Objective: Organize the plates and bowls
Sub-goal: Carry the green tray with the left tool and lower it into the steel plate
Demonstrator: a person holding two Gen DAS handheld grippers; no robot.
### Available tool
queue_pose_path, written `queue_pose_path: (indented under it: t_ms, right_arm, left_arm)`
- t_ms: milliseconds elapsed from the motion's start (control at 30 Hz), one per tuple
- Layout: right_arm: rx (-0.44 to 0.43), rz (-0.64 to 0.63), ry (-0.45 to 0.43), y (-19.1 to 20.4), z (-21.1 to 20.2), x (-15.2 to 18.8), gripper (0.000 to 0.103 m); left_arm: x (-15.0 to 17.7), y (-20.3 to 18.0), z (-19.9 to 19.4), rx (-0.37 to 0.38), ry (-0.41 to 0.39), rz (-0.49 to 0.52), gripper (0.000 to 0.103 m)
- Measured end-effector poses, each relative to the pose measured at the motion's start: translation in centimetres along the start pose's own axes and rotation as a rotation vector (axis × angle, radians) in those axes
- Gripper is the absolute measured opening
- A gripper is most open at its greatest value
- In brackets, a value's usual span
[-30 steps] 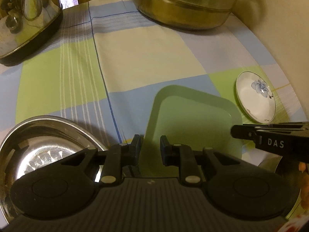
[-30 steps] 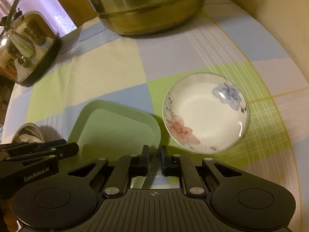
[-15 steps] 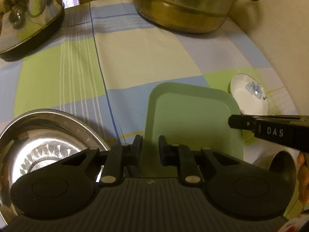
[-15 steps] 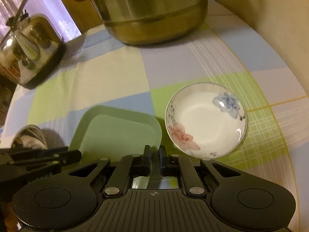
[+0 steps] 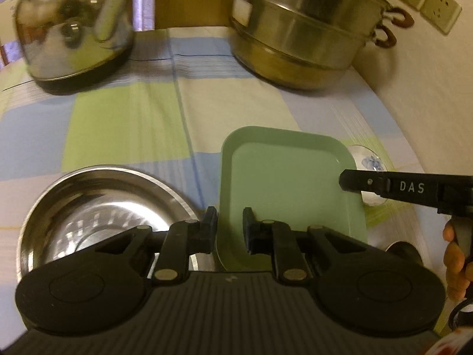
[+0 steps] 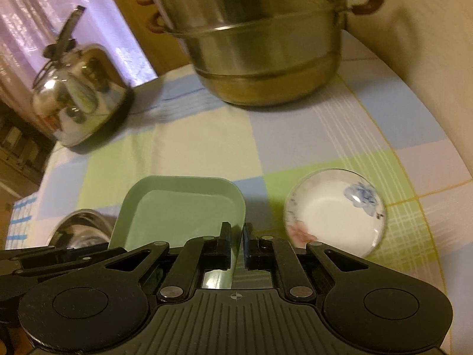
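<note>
A green rectangular plate (image 5: 291, 177) is held off the checked tablecloth by both grippers. My left gripper (image 5: 230, 230) is shut on its near left edge. My right gripper (image 6: 236, 247) is shut on its right edge, and shows in the left wrist view (image 5: 343, 180) as a black bar. The plate also shows in the right wrist view (image 6: 180, 210). A steel bowl (image 5: 97, 207) sits left of the plate. A small white floral dish (image 6: 335, 213) sits on the cloth to the right, apart from the plate.
A large steel steamer pot (image 5: 304, 26) stands at the back, near the wall. A shiny kettle (image 5: 74, 29) stands at the back left. The wall (image 6: 428, 44) runs along the table's right side.
Both grippers have lifted and drawn back with the green plate. The right gripper closed on the plate's edge. The floral dish and steel bowl stayed put.
</note>
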State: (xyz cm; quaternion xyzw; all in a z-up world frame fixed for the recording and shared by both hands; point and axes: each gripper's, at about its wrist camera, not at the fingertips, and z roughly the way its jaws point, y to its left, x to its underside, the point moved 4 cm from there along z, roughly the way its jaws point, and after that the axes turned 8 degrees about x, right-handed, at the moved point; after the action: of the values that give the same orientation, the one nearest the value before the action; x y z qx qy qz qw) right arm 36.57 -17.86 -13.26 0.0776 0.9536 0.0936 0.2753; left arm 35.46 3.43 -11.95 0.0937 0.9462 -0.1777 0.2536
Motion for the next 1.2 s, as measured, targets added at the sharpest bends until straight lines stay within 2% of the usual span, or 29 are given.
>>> queue_pose_path:
  t_ms: [233,600,867,1200]
  right_arm:
    - [-0.068,-0.072,0.003,4.7,-0.3,1.1,0.008]
    - [-0.142,-0.193,0.035,11.3,0.7,3.9,0.008]
    - [-0.155,-0.259,0.054,14.8,2.1,5.1,0.008]
    - [-0.147,-0.303,0.063,16.8,3.1,6.1,0.008]
  left_arm:
    - [1.4,3.0,-3.7,-0.062,-0.048,-0.074,0.017]
    - [4.4,7.8,-7.3,-0.147,-0.077,-0.185,0.017]
    - [6.1,10.2,-8.2,-0.187,-0.075,-0.237,0.017]
    - [7.2,11.8,-8.4,-0.198,-0.072,-0.267,0.017]
